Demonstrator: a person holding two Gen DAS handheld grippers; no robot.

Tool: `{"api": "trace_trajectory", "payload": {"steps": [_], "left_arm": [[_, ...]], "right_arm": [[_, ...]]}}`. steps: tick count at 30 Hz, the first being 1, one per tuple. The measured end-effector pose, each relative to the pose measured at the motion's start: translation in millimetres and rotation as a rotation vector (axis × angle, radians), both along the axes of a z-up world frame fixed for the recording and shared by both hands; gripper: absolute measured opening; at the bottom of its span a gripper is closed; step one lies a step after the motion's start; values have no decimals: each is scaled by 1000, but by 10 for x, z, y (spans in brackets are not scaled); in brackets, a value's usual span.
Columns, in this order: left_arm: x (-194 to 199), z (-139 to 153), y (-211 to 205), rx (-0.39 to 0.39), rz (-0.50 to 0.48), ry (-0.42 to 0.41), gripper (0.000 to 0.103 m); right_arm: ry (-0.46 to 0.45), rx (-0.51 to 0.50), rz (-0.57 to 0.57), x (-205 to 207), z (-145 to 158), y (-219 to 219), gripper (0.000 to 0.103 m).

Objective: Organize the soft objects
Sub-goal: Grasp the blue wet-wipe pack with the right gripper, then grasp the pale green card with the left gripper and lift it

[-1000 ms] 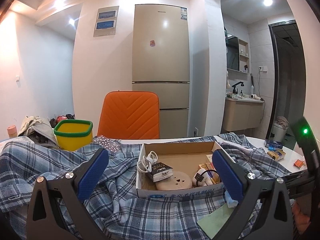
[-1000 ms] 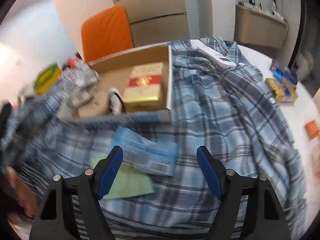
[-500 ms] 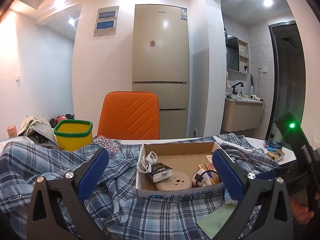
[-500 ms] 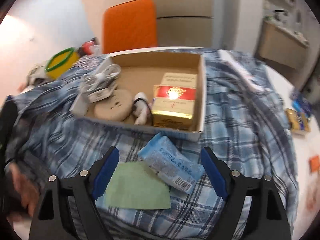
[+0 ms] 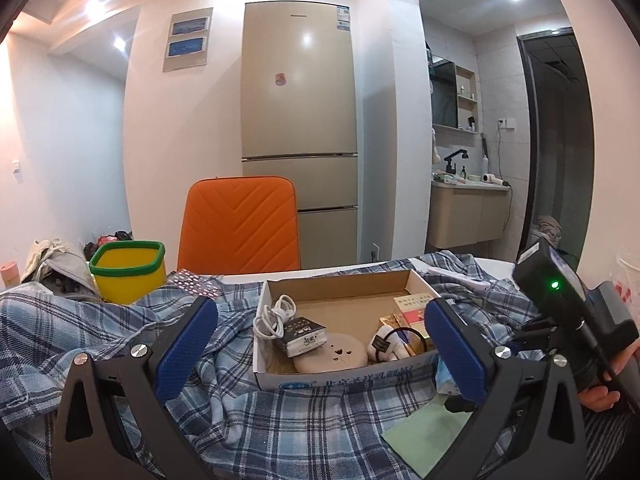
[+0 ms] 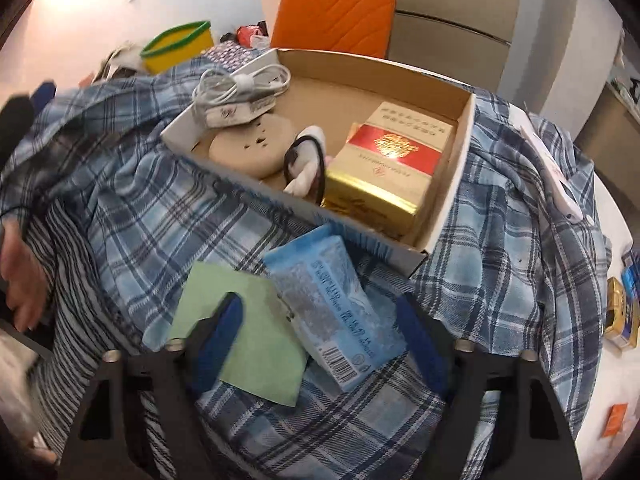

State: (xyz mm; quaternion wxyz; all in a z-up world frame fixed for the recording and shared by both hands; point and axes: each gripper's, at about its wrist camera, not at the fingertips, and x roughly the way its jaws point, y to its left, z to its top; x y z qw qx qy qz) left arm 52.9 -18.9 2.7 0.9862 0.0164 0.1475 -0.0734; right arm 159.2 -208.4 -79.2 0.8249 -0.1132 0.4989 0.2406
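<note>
A: What changed in the last second?

B: The right claw [image 6: 320, 328] swung in and dropped lower; its spread fingers now straddle the blue pack [image 6: 334, 306]. I'd say it is lining up a grab.

A: And the left claw [image 5: 320, 346]?

B: Unmoved, spread wide, holding nothing, facing the box [image 5: 340, 376].

A: How does the pack look?

B: Soft crinkly wrapper, barcode end nearest. It lies on the plaid shirt [image 6: 508, 240], just outside the box, overlapping a green cloth [image 6: 256, 344].

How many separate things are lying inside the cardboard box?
5 visible: white cable bundle and dark tissue pack at the left, round beige pad in the near middle, white hair tie toy beside it, gold-red carton at the right. More may be hidden.
</note>
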Motion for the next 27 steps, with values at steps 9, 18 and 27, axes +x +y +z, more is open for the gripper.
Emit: {"api": "trace_trajectory", "payload": {"steps": [9, 18, 27], "left_arm": [[24, -64, -178, 85, -129, 67, 103], [169, -372, -707, 312, -481, 270, 103], [301, -727, -1212, 562, -768, 541, 97]], "right_arm": [[-63, 26, 29, -226, 142, 2, 35], [-302, 190, -293, -736, 609, -457, 35], [-360, 323, -418, -916, 565, -863, 35]]}}
